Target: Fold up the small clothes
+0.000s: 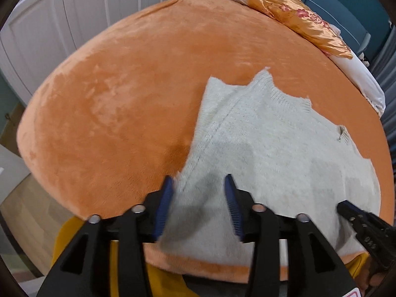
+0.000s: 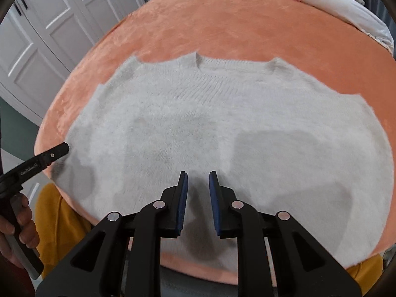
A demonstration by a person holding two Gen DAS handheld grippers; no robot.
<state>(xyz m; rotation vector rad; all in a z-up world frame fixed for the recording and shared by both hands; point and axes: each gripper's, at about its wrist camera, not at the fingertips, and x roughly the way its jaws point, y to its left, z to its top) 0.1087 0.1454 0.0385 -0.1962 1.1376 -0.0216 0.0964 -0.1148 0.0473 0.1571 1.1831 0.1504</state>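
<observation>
A white fuzzy knit sweater [image 2: 210, 113] lies flat on an orange plush bed cover [image 2: 222, 24], neckline at the far side. In the left wrist view the sweater [image 1: 259, 143] fills the right half. My left gripper [image 1: 199, 180] is open, hovering over the sweater's near left corner, and nothing is between its blue pads. It shows at the left edge of the right wrist view [image 2: 61, 149]. My right gripper [image 2: 198, 175] is open and empty above the sweater's near hem. Its tip shows at the lower right of the left wrist view [image 1: 346, 208].
An orange floral satin pillow [image 1: 297, 14] and white bedding [image 1: 366, 84] lie at the far side of the bed. White wardrobe doors [image 2: 49, 37] stand to the left. The bed cover's near edge [image 1: 198, 264] runs just below the grippers, with yellow clothing [image 2: 57, 222] under it.
</observation>
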